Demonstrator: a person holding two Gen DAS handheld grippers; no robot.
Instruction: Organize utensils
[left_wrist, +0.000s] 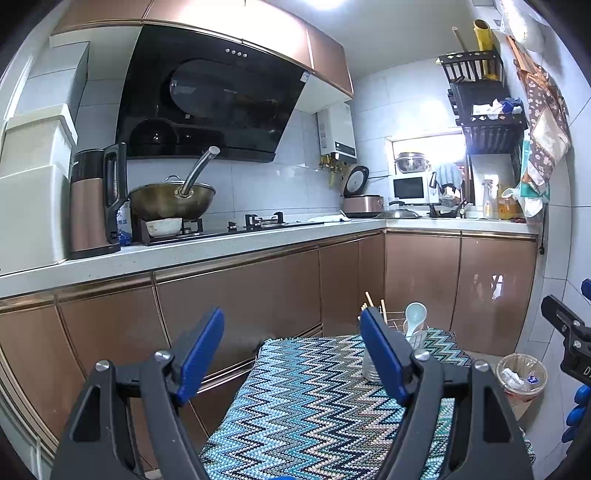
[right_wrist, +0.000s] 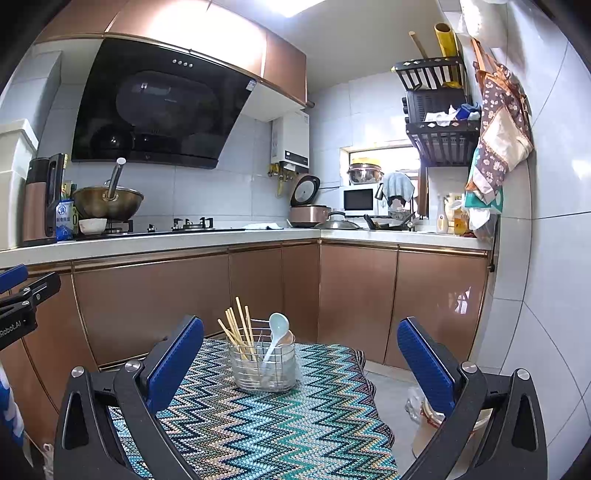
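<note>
nearest, the right hand-held gripper (right_wrist: 301, 363) hangs wide apart and empty over the zigzag cloth (right_wrist: 258, 424) on the table. the left hand-held gripper (left_wrist: 291, 350) is likewise wide and holds nothing. farther out, near the cloth's far edge, the wire utensil holder (right_wrist: 264, 367) stands upright with chopsticks (right_wrist: 236, 328) on its left side and a pale spoon (right_wrist: 275, 332) on its right. no loose utensils show on the cloth, so the sorting looks about finished. if anything needs tidying, approach from above, pinch one handle and avoid tipping the light holder.
</note>
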